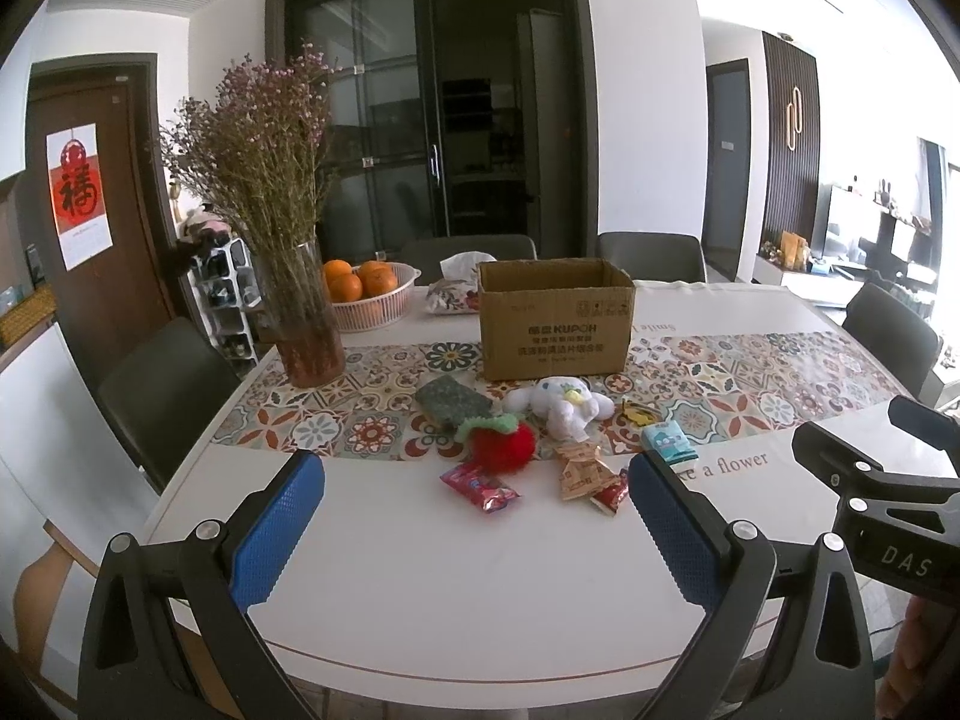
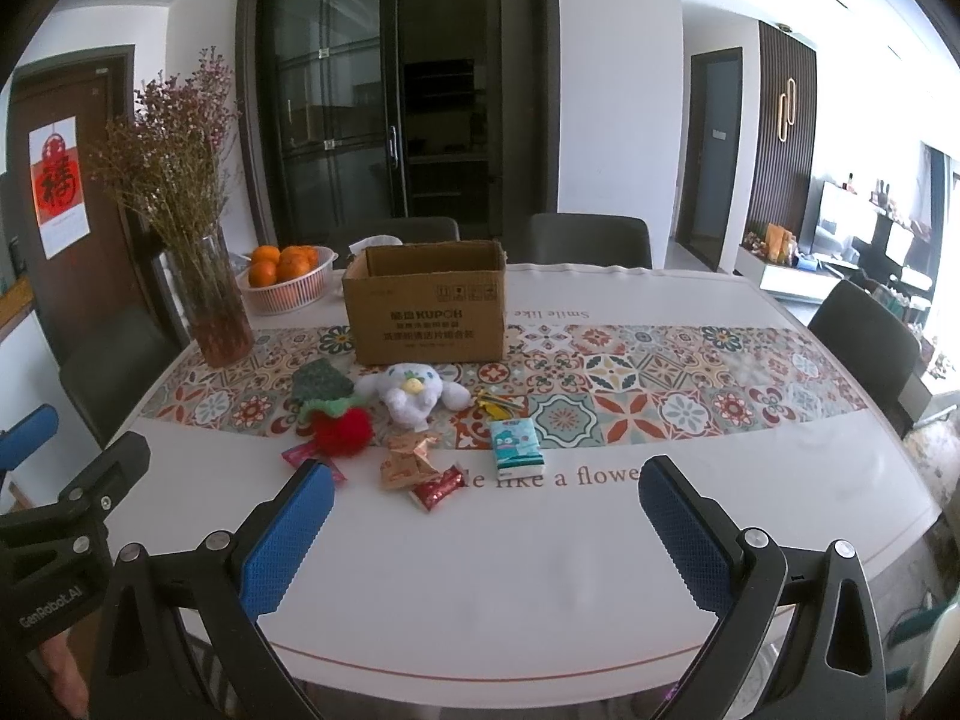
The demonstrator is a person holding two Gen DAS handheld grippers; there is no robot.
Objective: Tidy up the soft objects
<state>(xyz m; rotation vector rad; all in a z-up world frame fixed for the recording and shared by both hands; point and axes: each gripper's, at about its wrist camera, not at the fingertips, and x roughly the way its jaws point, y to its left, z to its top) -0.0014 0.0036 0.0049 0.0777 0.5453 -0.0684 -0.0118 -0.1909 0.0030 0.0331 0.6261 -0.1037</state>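
Two wide-open, empty grippers, left (image 1: pixel 474 504) and right (image 2: pixel 486 504), frame the lower foreground. At centre, white plush dog (image 1: pixel 561 405) and fuzzy red strawberry (image 1: pixel 501 441), probably light and yielding, suit mid-body pinches; open brown cardboard box (image 1: pixel 555 324) waits behind.

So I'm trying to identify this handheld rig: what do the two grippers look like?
Both match: the left gripper and the right gripper each have black angular linkage arms with round silver pivot pins, ending in two fingers faced with blue, dimpled rubber pads. White lettering marks the black bodies: "DAS" on the right gripper's, "GenRobot.AI" on the left gripper's. No cables or sleeves show.
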